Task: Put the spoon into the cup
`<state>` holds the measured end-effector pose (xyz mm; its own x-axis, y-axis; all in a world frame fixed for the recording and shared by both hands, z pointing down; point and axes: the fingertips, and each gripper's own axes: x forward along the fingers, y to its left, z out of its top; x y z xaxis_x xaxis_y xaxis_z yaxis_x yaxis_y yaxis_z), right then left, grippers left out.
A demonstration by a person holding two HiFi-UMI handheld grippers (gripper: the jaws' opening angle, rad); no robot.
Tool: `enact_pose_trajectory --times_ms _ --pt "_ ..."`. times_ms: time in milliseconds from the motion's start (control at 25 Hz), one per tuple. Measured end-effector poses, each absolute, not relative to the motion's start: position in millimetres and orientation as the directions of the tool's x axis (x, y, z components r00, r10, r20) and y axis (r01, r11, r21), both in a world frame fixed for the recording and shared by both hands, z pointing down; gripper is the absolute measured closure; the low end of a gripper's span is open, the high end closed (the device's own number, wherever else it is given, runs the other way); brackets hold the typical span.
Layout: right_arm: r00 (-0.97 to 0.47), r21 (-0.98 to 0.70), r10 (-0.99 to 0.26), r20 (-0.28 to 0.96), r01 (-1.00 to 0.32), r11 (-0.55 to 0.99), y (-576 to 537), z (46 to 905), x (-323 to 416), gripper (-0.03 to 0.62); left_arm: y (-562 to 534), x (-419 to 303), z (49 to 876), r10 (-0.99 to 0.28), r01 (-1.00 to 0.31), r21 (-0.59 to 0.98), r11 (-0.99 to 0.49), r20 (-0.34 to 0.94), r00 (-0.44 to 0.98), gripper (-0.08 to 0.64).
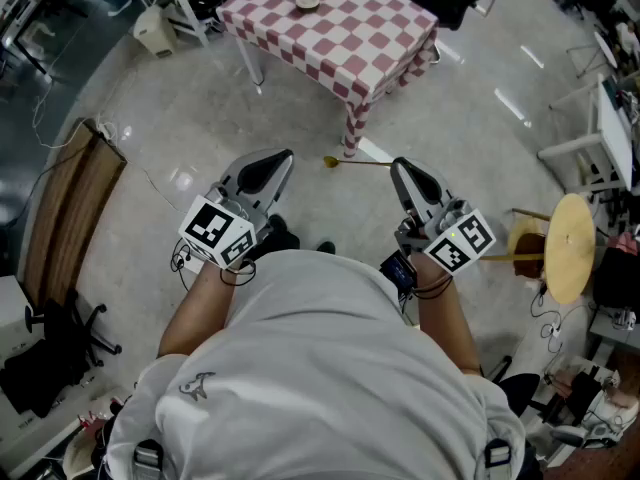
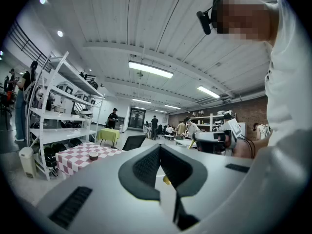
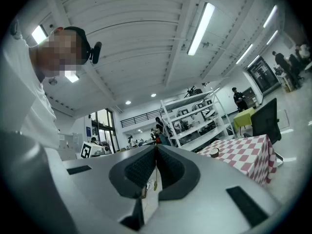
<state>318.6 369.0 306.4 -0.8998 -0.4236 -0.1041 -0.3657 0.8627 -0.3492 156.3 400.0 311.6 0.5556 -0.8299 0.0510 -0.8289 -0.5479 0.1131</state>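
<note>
Head view: the person stands on the floor well back from the checkered desk (image 1: 372, 40), where the small cup (image 1: 307, 1) sits near the far side. Both forearms are bent and tucked close to the body, and the grippers point forward at about the same height. The right hand-held gripper (image 1: 401, 172) grips the end of the handle of the spoon (image 1: 356, 163). The handle runs leftward from its tips, and the yellow bowl hangs out in the air between the two grippers. The left hand-held gripper (image 1: 281, 162) carries nothing.

Left gripper view: its jaws meet at the tips with nothing between them. A yellow bit, probably the spoon's bowl (image 2: 166, 180), shows through the gap under the pads. The desk (image 2: 73, 161) and cup (image 2: 93, 155) lie far off to the left.

Right gripper view: the pads are pressed onto a thin shaft, the spoon's handle (image 3: 155, 178). The cup (image 3: 213, 152) sits on the desk (image 3: 246, 155), off to the right and well away.

The spoon looks light, thin and stiff. Held at the very end of the handle, it will likely swivel in the pads if knocked, so a firm pinch matters. The cup seems small and light enough to tip or slide, so the bowl should go in from above without touching the rim.
</note>
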Motion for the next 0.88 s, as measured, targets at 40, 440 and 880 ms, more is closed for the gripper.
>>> enact_pose_trajectory --times_ms 40,440,880 --pt "-0.900 -0.355 -0.424 -0.106 -0.364 0.861 368 306 316 0.558 400 155 311 -0.828 -0.827 0.113 -0.550 0.049 0.558 0.546" --pt "-0.904 -0.341 -0.418 -0.093 -0.366 0.866 352 303 278 0.558 382 121 314 -0.820 -0.818 0.116 -0.563 0.045 0.571 0.546" --pt "-0.881 -0.346 -0.464 -0.090 -0.409 0.844 307 295 198 0.558 342 34 312 -0.805 -0.805 0.122 -0.581 0.062 0.590 0.546"
